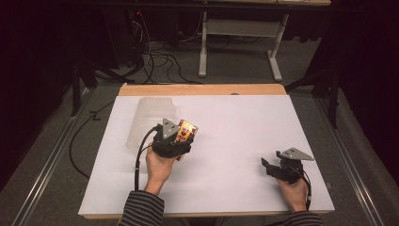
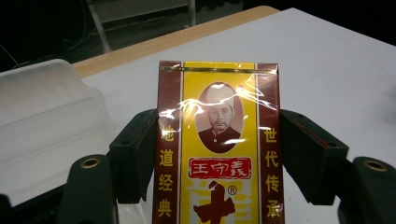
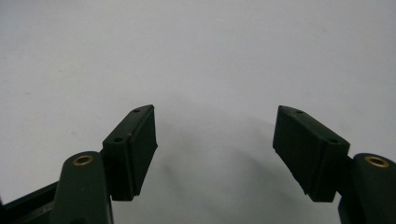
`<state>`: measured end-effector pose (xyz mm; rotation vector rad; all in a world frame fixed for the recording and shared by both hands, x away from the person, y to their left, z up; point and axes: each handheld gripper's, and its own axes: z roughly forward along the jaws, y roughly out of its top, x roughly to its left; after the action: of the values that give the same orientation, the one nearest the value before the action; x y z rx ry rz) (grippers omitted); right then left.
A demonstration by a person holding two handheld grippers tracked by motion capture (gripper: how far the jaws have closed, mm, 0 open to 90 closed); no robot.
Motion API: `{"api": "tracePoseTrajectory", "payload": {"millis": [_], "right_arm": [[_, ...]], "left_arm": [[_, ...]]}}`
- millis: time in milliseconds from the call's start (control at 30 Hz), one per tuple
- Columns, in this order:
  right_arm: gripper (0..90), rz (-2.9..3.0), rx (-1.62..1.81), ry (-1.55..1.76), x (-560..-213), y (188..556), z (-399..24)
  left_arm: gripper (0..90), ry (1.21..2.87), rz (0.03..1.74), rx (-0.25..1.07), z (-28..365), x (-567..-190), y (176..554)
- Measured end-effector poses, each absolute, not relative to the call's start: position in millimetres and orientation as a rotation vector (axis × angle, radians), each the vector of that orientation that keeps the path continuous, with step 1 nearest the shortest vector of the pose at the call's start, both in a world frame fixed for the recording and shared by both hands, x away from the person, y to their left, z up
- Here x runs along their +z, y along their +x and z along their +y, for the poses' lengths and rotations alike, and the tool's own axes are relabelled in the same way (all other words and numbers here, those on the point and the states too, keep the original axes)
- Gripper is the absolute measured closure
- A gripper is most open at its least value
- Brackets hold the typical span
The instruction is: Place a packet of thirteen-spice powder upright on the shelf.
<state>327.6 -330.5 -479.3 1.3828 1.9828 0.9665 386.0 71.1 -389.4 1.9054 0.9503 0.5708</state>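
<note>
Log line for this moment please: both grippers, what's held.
left gripper: shut on spice packet | right gripper: open, over white table | translucent tub: beside left

Black tongs with brass-ringed screw holes, grey triangular plates, black cables; striped grey sleeves.

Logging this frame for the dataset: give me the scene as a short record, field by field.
surface: white table top, wooden strip at its far edge
left gripper: shut on a red and yellow packet, held by its two long sides, printed face to the camera
right gripper: open, nothing between its jaws, low over bare table
translucent plastic tub: lying on its side on the table, just left of and behind the packet
hands: one on each gripper, striped sleeves
</note>
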Motion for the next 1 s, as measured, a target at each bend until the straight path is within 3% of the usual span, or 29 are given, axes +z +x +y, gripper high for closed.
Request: {"api": "tracePoseTrajectory", "payload": {"millis": [1000], "right_arm": [[31.0,1.985,0.960,1.380,-479,327,-330]], "left_arm": [[32.9,1.795,1.015,0.608,98,-374,394]]}}
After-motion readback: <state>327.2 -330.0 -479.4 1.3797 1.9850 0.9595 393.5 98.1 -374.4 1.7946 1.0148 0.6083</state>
